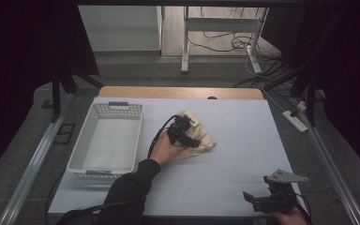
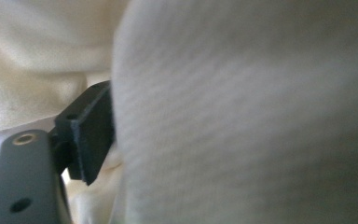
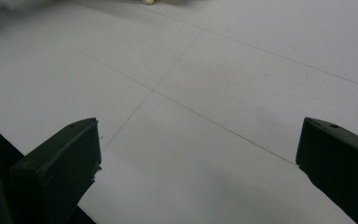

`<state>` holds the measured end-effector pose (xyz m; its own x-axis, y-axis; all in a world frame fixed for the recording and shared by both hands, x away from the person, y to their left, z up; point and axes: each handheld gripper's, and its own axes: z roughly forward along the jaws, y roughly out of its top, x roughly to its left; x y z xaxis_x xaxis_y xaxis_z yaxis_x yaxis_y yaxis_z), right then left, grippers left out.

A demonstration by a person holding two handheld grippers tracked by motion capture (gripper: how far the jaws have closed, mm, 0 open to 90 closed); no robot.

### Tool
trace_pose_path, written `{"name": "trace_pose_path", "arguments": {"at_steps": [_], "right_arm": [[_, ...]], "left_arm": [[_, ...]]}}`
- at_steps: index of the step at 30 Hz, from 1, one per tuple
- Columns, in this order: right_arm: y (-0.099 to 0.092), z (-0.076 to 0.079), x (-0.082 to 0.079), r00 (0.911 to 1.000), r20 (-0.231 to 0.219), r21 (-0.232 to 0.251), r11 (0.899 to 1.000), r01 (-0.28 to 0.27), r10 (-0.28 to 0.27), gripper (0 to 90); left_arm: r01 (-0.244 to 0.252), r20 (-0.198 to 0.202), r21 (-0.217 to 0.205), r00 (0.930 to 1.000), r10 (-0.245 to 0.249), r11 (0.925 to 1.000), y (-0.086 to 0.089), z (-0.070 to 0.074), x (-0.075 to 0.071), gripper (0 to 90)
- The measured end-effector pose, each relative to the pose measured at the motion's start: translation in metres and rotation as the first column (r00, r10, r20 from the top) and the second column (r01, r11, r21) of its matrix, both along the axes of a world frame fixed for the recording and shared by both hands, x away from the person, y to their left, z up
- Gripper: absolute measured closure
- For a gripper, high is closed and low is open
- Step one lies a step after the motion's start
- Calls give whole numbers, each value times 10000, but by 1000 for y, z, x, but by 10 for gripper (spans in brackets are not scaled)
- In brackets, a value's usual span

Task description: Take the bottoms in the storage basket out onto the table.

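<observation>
**Left gripper at cream cloth, mid-table; right gripper idle**

The cream cloth (image 1: 198, 136) lies bunched at mid-table, just right of the white basket (image 1: 85, 154). The left gripper (image 1: 183, 132) is buried in it: in the left gripper view fabric (image 2: 242, 121) lies against one black pad (image 2: 91, 135), but whether the jaws clamp it or have let go I cannot tell. The right gripper (image 1: 262, 200) rests at the near right, jaws wide apart and holding nothing.

Judgement: if the cloth goes to the basket, take a deep fold, not a loose edge, and lift well clear of the rim.

Clearance: bare white table (image 1: 243, 168) to the right and near side. The table's far edge is near the cloth.
</observation>
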<state>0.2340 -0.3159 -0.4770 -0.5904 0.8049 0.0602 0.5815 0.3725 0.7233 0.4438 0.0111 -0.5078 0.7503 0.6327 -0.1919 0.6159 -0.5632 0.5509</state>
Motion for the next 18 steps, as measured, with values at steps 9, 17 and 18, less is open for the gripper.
{"name": "trace_pose_path", "arguments": {"at_steps": [9, 17, 18], "right_arm": [[0, 0, 0, 10000, -16, -9, 10000, -26, 26, 3], [1, 0, 0, 10000, -27, -14, 10000, -43, 43, 3], [1, 0, 0, 10000, -30, -18, 10000, -47, 47, 3]], "left_arm": [[90, 136, -49, 9999, -89, 9999, 2, 4, -1, 63], [156, 484, -180, 9987, -148, 9997, 4, 9, -3, 0], [125, 549, -168, 9984, -115, 9998, 3, 10, -4, 0]]}}
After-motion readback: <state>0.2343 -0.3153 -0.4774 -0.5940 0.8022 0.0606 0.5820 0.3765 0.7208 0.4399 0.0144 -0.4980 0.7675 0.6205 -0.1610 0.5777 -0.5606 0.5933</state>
